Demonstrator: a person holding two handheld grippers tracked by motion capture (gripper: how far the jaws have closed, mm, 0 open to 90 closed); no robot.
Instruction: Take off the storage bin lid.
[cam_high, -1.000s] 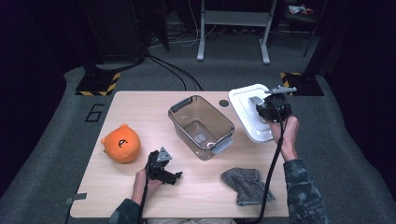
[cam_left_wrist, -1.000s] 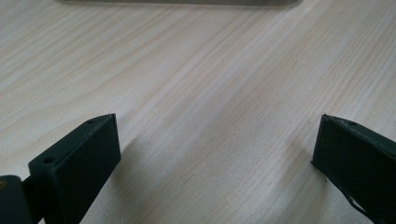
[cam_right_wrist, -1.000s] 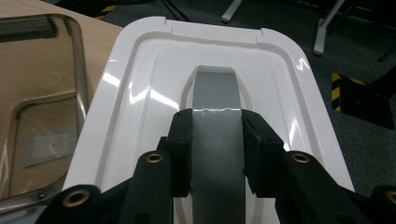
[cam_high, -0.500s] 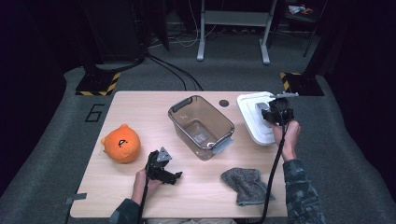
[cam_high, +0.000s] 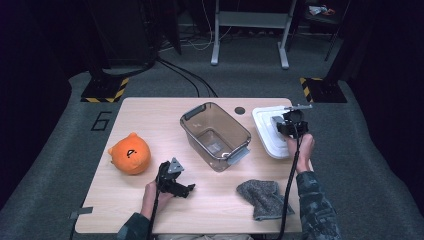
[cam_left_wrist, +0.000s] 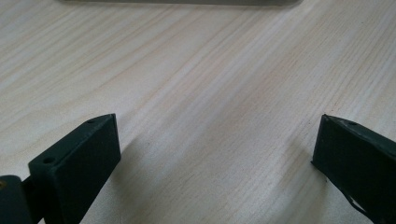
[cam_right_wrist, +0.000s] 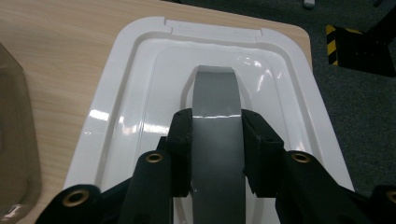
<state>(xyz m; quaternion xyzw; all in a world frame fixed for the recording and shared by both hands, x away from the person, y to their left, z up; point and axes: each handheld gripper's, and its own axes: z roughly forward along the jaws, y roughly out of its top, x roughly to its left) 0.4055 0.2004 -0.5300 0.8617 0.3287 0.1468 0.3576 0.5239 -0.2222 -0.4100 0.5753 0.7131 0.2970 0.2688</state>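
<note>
A white plastic lid (cam_high: 266, 134) lies flat at the right end of the wooden table (cam_high: 150, 117); I cannot tell whether it rests on the wood. My right gripper (cam_high: 281, 123) is over its middle. In the right gripper view this gripper (cam_right_wrist: 216, 125) is shut on the lid's (cam_right_wrist: 135, 88) grey handle (cam_right_wrist: 217, 100), one pad on each side. A clear, empty tub (cam_high: 215, 135) stands at the table's centre, left of the lid. My left gripper (cam_high: 186, 189) sits low near the front edge, open (cam_left_wrist: 215, 140) over bare wood with nothing between its fingers.
An orange plush toy (cam_high: 130, 153) sits at the left. A grey cloth (cam_high: 260, 197) lies crumpled at the front right, by the right forearm. The tub's wall (cam_right_wrist: 14, 140) is close to the lid's left side. A small dark disc (cam_high: 240, 110) lies behind the tub.
My right gripper has come down with the lid, which was raised and tilted before and now lies flat and low at the table's right end. The left gripper has stayed put.
</note>
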